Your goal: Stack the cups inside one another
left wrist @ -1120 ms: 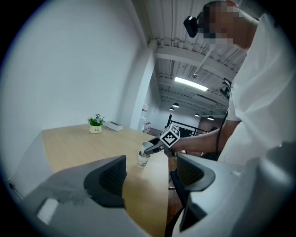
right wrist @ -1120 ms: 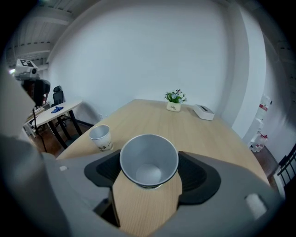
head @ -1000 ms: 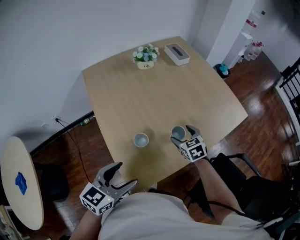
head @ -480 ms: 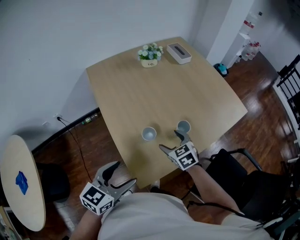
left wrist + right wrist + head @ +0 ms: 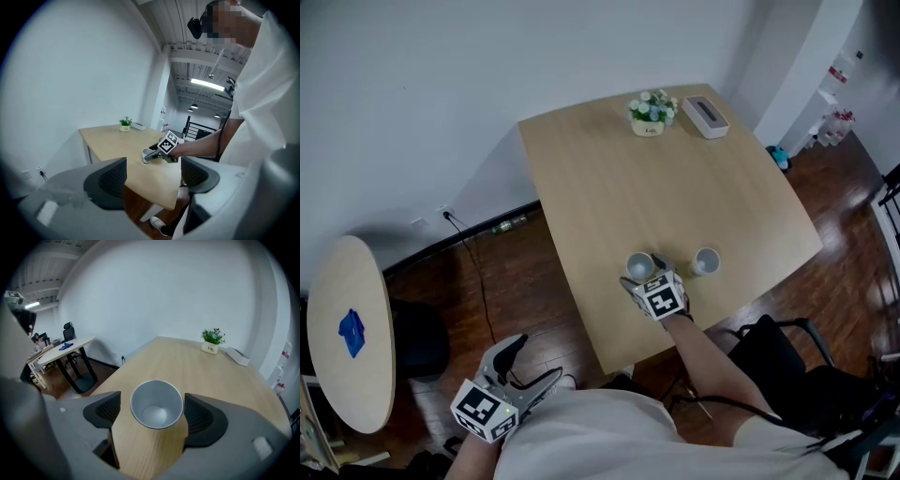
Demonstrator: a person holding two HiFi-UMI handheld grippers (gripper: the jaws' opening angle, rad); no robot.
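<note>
We can read only one bit of print: a short dark word on the white flower pot [image 5: 209, 348], seemingly "Life", too small to be sure. The cube [image 5: 661, 298] on the right gripper [image 5: 642, 273] bears a black-and-white square marker.

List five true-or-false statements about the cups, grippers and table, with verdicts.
1. One cup stands apart from the other cup on the table. True.
2. The right gripper has its jaws either side of a cup. True.
3. The left gripper holds a cup. False: it is open, empty and off the table.
4. That cup lies on its side. False: it stands upright.
5. The flower pot stands between the cups. False: it is at the far edge, beside the box.
</note>
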